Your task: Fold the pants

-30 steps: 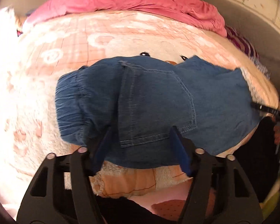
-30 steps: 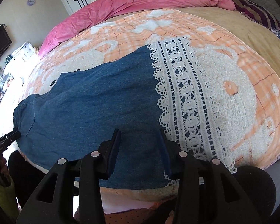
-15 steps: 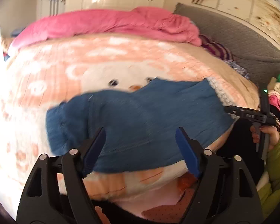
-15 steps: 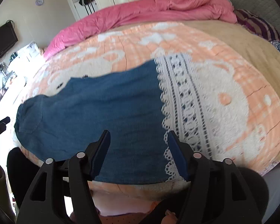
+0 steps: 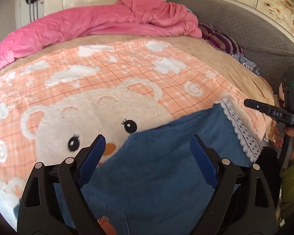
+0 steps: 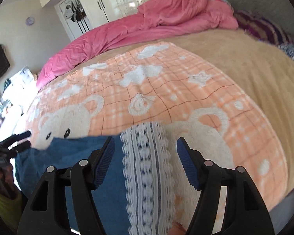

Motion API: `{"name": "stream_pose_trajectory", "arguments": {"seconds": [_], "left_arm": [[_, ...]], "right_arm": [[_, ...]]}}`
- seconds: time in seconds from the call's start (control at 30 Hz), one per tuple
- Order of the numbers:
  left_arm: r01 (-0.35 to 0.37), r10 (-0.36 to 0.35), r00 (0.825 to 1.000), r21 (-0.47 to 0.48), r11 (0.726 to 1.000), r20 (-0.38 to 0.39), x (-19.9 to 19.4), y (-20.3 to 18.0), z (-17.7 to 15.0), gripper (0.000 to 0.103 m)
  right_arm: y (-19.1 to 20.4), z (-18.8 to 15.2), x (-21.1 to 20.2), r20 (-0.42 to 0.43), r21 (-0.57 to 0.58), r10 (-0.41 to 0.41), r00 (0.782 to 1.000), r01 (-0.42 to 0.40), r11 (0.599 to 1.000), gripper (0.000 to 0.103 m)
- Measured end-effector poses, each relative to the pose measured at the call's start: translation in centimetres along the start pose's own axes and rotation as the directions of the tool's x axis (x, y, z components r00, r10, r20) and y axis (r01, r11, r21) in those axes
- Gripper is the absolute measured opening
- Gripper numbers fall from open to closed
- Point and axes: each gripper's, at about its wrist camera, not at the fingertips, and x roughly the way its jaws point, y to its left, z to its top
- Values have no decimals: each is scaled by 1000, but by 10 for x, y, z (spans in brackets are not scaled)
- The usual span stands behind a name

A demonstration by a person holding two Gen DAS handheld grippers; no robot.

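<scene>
1. Left wrist view: the left tongs [image 5: 147, 152] stand spread wide with nothing between the blue pads [image 5: 202, 166]. The denim pants [image 5: 166, 156] lie on the bear blanket [image 5: 111, 72] at the near edge of the bed, directly under and ahead of the spread pads, and whether a pad touches the cloth cannot be told.
2. In the same view the lace hem [image 5: 239, 127] of the pants runs along the cloth's right end, well to the right of the left tongs. The right tongs [image 5: 250, 104] reach in from the right edge, their tip just beside that hem.
3. A pink duvet [image 5: 100, 23] is bunched along the far side of the bed, with a striped pillow [image 5: 221, 39] to its right.
4. Right wrist view: the right tongs [image 6: 145, 152] are likewise released and grip nothing. The lace hem [image 6: 145, 166] lies between and below the pads, with the blue denim [image 6: 68, 152] stretching away to the left of the left pad.
5. The left tongs [image 6: 22, 140] show at the left edge beside the far end of the pants; their gap reads as parted.
</scene>
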Motion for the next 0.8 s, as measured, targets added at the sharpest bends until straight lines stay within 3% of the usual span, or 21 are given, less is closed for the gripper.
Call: {"name": "stream_pose_trajectory", "arguments": {"seconds": [0.13, 0.23, 0.4, 0.5, 0.6, 0.67, 0.7, 0.8], "left_arm": [[47, -48, 996, -4, 999, -72, 34, 13, 6, 82], [50, -50, 994, 2, 999, -95, 51, 20, -1, 82], [116, -116, 985, -6, 993, -129, 74, 27, -10, 82], [124, -133, 976, -62, 990, -172, 91, 33, -12, 82], [145, -163, 977, -133, 980, -136, 94, 39, -11, 80], [150, -164, 978, -118, 982, -125, 92, 34, -11, 57], [159, -172, 977, -109, 981, -124, 91, 32, -11, 35], [237, -254, 962, -148, 960, -102, 89, 32, -12, 6]], "right_arm": [[-18, 20, 39, -66, 55, 68, 996, -64, 996, 64], [-23, 19, 59, -94, 69, 116, 989, -110, 992, 64], [-31, 8, 71, -131, 100, 140, 981, -128, 987, 64], [-32, 8, 70, -129, 103, 168, 977, -155, 982, 62], [-32, 2, 71, -137, 94, 179, 974, -167, 981, 60], [-30, 1, 69, -137, 78, 175, 975, -165, 983, 59], [-30, 1, 69, -137, 77, 177, 975, -167, 983, 58], [-30, -2, 68, -133, 73, 179, 975, -170, 983, 54]]}}
